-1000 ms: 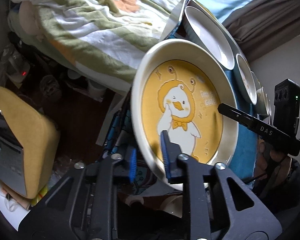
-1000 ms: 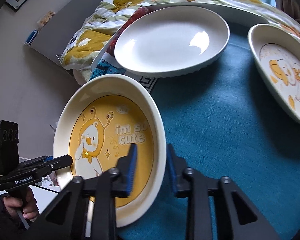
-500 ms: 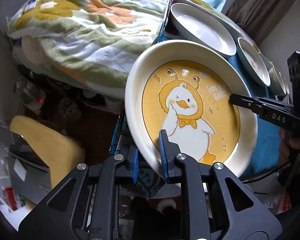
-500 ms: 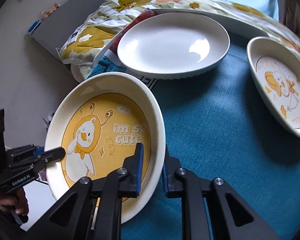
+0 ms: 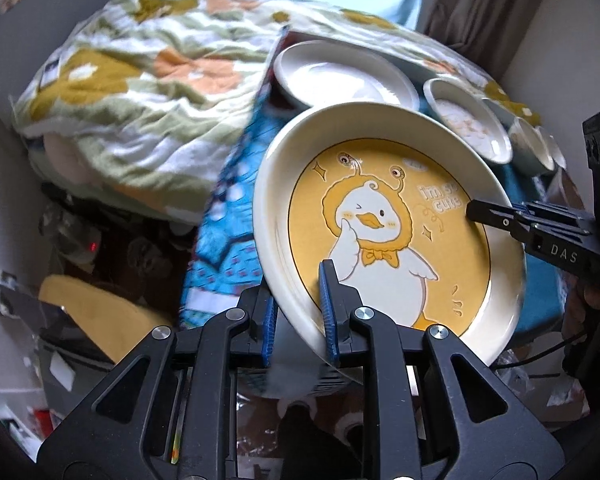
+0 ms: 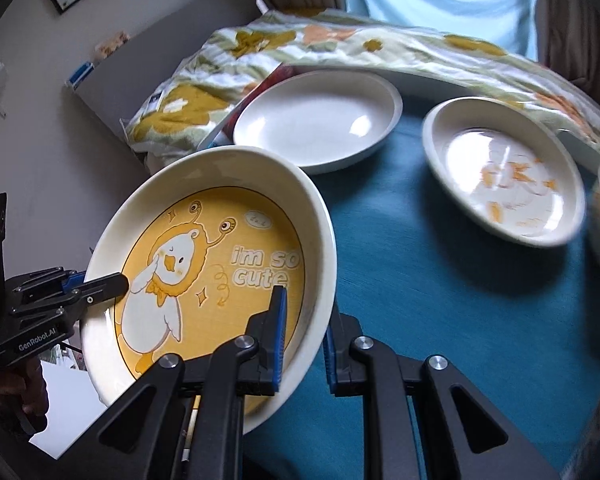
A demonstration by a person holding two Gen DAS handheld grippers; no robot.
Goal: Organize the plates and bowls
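A cream plate with a yellow duck picture [image 5: 380, 220] [image 6: 220, 264] hangs tilted over the table's left edge, held from two sides. My left gripper [image 5: 299, 320] is shut on its near rim, one blue pad inside the rim and one beneath. My right gripper [image 6: 304, 344] is shut on the opposite rim in the same way. Each gripper also shows in the other's view: the right gripper [image 5: 496, 216] and the left gripper [image 6: 100, 284]. A plain white plate [image 6: 316, 120] and a faint duck-print bowl [image 6: 504, 184] lie on the teal cloth [image 6: 440, 300].
A floral blanket [image 5: 140, 92] is heaped behind and left of the table. Further small bowls [image 5: 532, 144] line the right side. Below the table's left edge there is floor clutter and a yellow cushion [image 5: 88, 296]. A hand [image 6: 24, 392] grips the left tool.
The right jaws closed onto the duck plate's rim. Both grippers then rose with the plate, which came off the cloth and shifted; the left view rolled toward upright.
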